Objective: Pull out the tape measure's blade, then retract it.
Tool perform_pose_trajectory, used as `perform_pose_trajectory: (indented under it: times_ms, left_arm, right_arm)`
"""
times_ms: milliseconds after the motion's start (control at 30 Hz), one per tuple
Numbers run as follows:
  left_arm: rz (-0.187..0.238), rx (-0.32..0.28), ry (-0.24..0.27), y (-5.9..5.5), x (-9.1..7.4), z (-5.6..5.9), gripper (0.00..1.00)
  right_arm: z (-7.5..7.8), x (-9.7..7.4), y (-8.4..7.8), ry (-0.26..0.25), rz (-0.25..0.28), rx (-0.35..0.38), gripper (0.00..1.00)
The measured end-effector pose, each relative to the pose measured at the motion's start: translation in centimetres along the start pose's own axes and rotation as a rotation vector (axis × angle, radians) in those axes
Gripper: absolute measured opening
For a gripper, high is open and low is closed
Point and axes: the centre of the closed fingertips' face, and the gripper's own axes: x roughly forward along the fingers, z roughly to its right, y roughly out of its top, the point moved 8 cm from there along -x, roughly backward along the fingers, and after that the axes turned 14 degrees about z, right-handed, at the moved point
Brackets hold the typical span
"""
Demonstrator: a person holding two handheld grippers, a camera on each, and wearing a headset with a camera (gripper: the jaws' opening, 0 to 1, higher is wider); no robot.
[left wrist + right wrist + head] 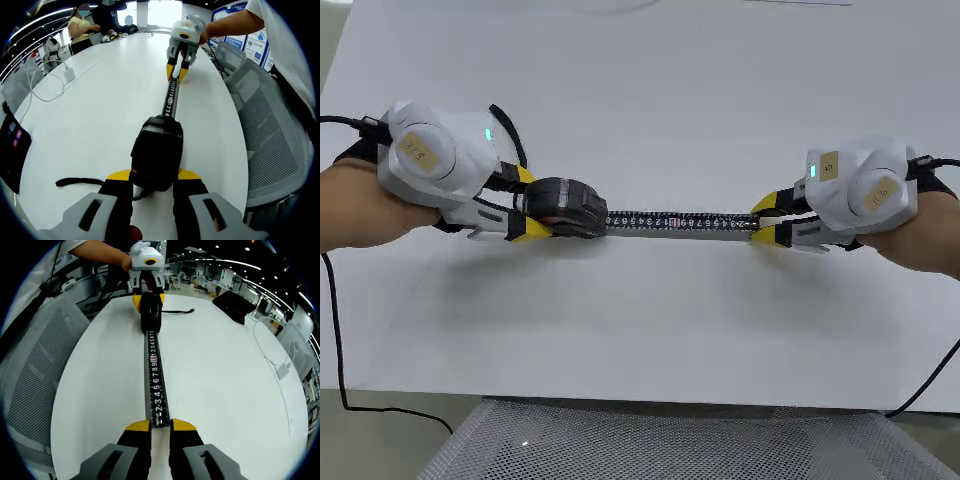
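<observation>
Black tape measure (565, 207) in left gripper (528, 203), blade (680, 220) in right gripper (764, 220).

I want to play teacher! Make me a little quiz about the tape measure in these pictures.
1. True or false: the blade is pulled out of the case.
2. What does the left hand-held gripper clamp? A. the case. B. a cup. C. nothing.
3. Fill in: the right hand-held gripper pinches the blade's ____.

Key: 1 true. 2 A. 3 tip.
</observation>
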Motion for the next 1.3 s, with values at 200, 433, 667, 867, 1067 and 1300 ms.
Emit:
perform_pose_trajectory:
  times_ms: [200, 433, 667, 867, 1067, 1300]
  left_arm:
    - [0.0, 0.0, 0.0, 0.0, 0.0, 0.0, 0.26]
    - [0.001, -0.001, -0.001, 0.0, 0.0, 0.0, 0.26]
    - [0.001, 0.0, -0.001, 0.0, 0.0, 0.0, 0.26]
    - [0.001, 0.001, 0.0, 0.0, 0.0, 0.0, 0.26]
    - [0.001, 0.0, 0.0, 0.1, 0.0, 0.0, 0.26]
    - [0.0, 0.001, 0.001, 0.1, 0.0, 0.0, 0.26]
  right_arm:
    - [0.0, -0.3, -0.2, 0.0, -0.006, 0.001, 0.08]
    - [0.1, -0.8, -0.6, -0.004, -0.015, 0.004, 0.08]
    - [0.1, -1.3, -0.9, -0.008, -0.023, 0.003, 0.08]
    - [0.1, -1.6, -1.2, -0.007, -0.028, 0.003, 0.08]
    - [0.2, -2.2, -1.6, -0.013, -0.033, 0.011, 0.08]
    - [0.4, -2.8, -2.1, -0.017, -0.042, 0.015, 0.08]
